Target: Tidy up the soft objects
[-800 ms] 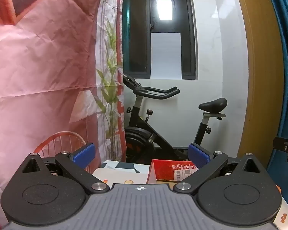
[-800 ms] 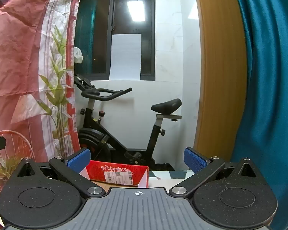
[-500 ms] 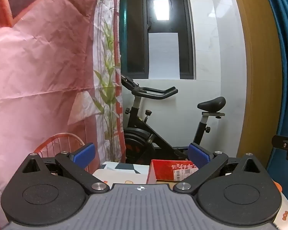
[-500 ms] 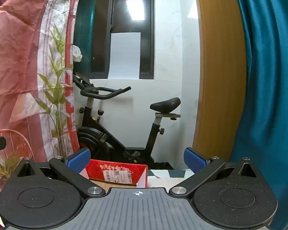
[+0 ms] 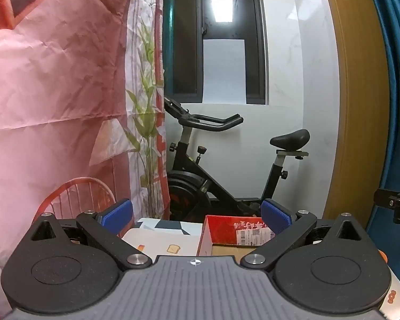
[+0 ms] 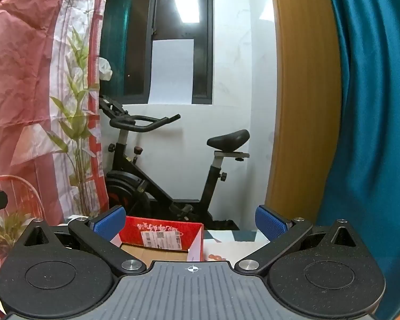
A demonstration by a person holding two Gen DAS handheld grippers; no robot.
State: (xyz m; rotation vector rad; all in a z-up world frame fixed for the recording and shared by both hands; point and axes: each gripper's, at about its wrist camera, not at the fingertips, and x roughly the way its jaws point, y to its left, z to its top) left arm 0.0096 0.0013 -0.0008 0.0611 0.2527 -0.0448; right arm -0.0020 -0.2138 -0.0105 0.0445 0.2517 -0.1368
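My left gripper (image 5: 196,214) stands wide open with nothing between its blue pads (image 5: 118,211). Just beyond it sits an open red cardboard box (image 5: 234,233) with a white label, on a white printed cloth (image 5: 164,240). My right gripper (image 6: 190,218) is also wide open and holds nothing. The same red box (image 6: 160,233) lies ahead of it, toward its left finger. No soft objects are visible in either view; both gripper bodies hide the near surface.
A black exercise bike (image 5: 216,165) stands behind the table against a white wall, under a dark window. A pink wrinkled backdrop (image 5: 53,93) hangs at the left. A wooden door frame (image 6: 298,93) and teal curtain (image 6: 373,106) are at the right.
Both views have shifted only slightly; the box and bike keep nearly the same places. Both grippers stay wide open.
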